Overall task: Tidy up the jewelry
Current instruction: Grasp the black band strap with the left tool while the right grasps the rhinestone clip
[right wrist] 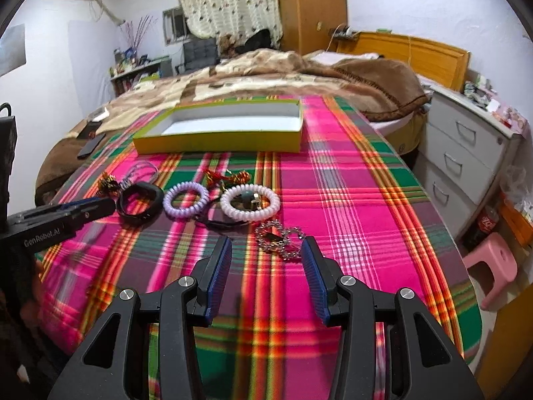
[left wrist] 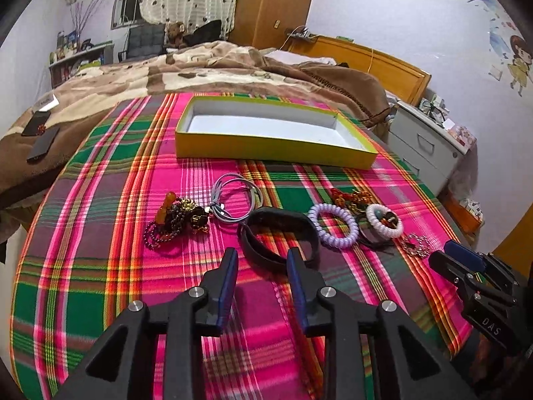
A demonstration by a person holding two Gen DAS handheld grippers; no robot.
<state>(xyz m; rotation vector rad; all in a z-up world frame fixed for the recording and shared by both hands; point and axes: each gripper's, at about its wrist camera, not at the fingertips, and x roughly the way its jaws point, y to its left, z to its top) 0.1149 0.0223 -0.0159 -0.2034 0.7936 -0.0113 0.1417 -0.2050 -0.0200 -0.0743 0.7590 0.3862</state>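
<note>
A yellow-green box (left wrist: 266, 145) with an empty white inside sits at the far side of the plaid cloth, also in the right wrist view (right wrist: 216, 143). Jewelry lies in a row before it: dark beads with gold charms (left wrist: 176, 223), a grey cord (left wrist: 233, 200), a black band (left wrist: 278, 233), a lilac coil bracelet (left wrist: 333, 225), a white coil bracelet (right wrist: 250, 201) and a silver rhinestone piece (right wrist: 279, 240). My left gripper (left wrist: 261, 256) is open, just short of the black band. My right gripper (right wrist: 266, 250) is open, its tips beside the rhinestone piece.
The plaid-covered table (right wrist: 349, 200) stands against a bed with a brown blanket (right wrist: 266, 73). A white drawer unit (right wrist: 466, 153) and a pink stool (right wrist: 493, 266) stand to the right. Red and gold trinkets (right wrist: 226, 176) lie behind the coil bracelets.
</note>
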